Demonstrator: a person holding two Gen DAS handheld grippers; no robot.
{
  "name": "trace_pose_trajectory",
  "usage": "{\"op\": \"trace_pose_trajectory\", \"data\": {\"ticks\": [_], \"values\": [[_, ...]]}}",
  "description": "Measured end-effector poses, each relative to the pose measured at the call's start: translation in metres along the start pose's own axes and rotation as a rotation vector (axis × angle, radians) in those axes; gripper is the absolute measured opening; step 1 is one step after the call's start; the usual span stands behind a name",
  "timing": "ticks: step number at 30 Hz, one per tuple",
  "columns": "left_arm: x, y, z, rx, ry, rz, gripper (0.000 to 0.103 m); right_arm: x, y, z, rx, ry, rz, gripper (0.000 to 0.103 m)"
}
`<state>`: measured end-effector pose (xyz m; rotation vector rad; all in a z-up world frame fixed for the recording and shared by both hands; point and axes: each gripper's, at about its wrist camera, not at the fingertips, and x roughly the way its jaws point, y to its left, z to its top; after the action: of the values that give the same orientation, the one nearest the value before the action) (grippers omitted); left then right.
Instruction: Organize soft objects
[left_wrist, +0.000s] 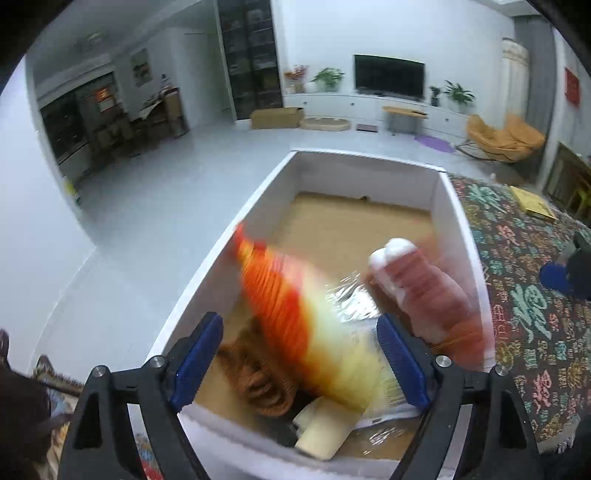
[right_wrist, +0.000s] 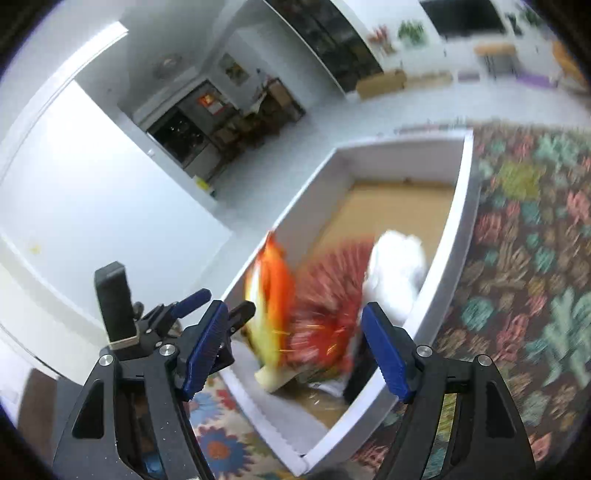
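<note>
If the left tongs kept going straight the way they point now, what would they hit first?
Probably the blurred orange-and-yellow soft toy lying between the open left tongs, inside the white box. Motion blur leaves depth uncertain.

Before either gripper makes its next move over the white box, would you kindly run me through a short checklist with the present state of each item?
1. Left gripper open: ok.
2. Right gripper open: ok.
3. Orange and yellow soft item inside the white box: ok, though blurred.
4. White and red soft item inside the box: ok.
5. Soft items at rest: cannot tell, both are smeared.
6. Bare box floor at the far end: ok.
</note>
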<state>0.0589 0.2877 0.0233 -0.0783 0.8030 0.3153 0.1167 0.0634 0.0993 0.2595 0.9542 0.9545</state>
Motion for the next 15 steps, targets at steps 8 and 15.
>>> {"op": "trace_pose_trajectory", "data": {"ticks": [8,15], "values": [[-0.029,-0.013,-0.024,-0.089,-0.091,0.148,0.103,-0.020,-0.009,-0.015,-0.114,0.001,-0.239,0.079],[-0.044,-0.033,-0.039,-0.086,-0.039,0.167,0.103,-0.020,0.019,-0.027,-0.255,0.082,-0.396,0.079]]}}
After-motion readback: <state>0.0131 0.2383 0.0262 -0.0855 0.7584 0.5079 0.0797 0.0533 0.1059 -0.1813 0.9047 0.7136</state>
